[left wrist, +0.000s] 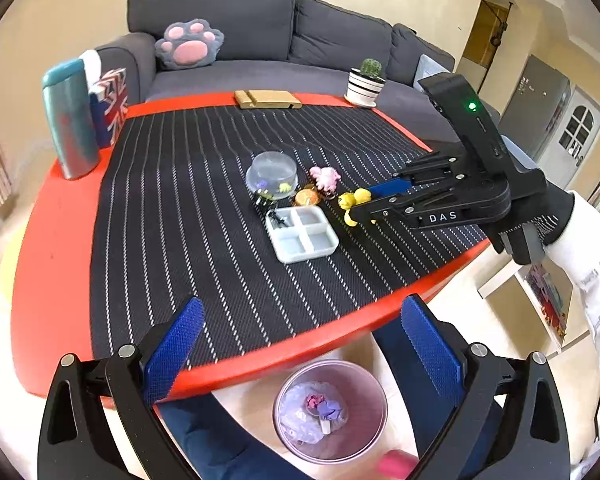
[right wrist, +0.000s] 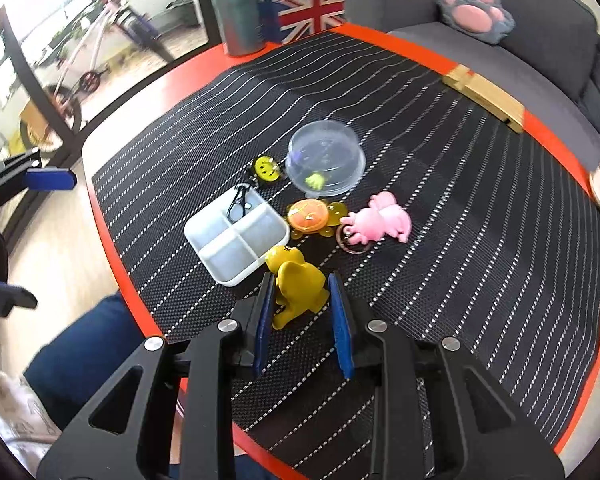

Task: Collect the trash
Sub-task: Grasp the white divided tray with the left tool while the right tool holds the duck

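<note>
Rubbish is already seen in the bin (left wrist: pixel 330 408) below the table edge, while the yellow toy (right wrist: pixel 298 280) on the mat, beside the white tray (right wrist: pixel 236 236), is flanked by the right gripper (right wrist: pixel 300 308), contact uncertain; the left gripper (left wrist: pixel 300 344) is held spread, and other trinkets are left.

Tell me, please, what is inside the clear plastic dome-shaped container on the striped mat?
Through the clear plastic dome-shaped container, a small yellow-green figure shows near its front edge, with a bluish-purple bit beside it. Glare on the plastic hides anything else inside.
</note>
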`<state>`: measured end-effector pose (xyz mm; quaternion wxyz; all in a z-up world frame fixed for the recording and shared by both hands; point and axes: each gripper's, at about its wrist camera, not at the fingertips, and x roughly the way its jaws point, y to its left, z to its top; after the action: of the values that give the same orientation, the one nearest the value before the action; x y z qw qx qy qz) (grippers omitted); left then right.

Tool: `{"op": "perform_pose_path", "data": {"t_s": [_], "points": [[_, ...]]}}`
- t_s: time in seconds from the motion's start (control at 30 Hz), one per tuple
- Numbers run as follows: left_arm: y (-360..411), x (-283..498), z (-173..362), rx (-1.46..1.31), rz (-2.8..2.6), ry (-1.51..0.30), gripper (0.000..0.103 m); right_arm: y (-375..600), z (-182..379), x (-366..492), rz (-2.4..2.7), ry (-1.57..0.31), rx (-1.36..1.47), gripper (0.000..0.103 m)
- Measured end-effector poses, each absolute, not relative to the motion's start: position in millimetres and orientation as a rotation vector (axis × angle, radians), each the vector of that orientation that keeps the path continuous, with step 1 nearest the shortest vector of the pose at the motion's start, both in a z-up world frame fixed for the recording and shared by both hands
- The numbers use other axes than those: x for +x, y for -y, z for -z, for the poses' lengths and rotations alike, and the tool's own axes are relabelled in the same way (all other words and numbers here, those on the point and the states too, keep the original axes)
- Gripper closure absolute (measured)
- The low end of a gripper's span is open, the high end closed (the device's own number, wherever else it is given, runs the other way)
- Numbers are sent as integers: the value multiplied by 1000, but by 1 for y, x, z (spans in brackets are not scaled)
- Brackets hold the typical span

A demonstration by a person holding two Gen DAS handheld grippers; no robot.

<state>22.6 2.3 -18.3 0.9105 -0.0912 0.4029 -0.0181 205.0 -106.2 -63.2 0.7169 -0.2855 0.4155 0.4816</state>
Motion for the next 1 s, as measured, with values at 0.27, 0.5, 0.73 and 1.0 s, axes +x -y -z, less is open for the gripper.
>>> {"op": "perform_pose_path", "data": {"t_s": [0.27, 0.5, 0.73, 1.0], "points": [[12, 64, 17, -160, 31, -882, 8, 122, 49, 209, -999, -939, -542, 76], [17, 102, 35, -152, -13, -967, 8, 136, 47, 212, -957, -953, -499, 76], [17, 127, 52, -160, -82, -1027, 8, 146, 48, 215, -937, -961, -476, 76], [21, 137, 62, -152, -144, -1029, 8, 151, 50, 217, -942, -964, -463, 76]]}}
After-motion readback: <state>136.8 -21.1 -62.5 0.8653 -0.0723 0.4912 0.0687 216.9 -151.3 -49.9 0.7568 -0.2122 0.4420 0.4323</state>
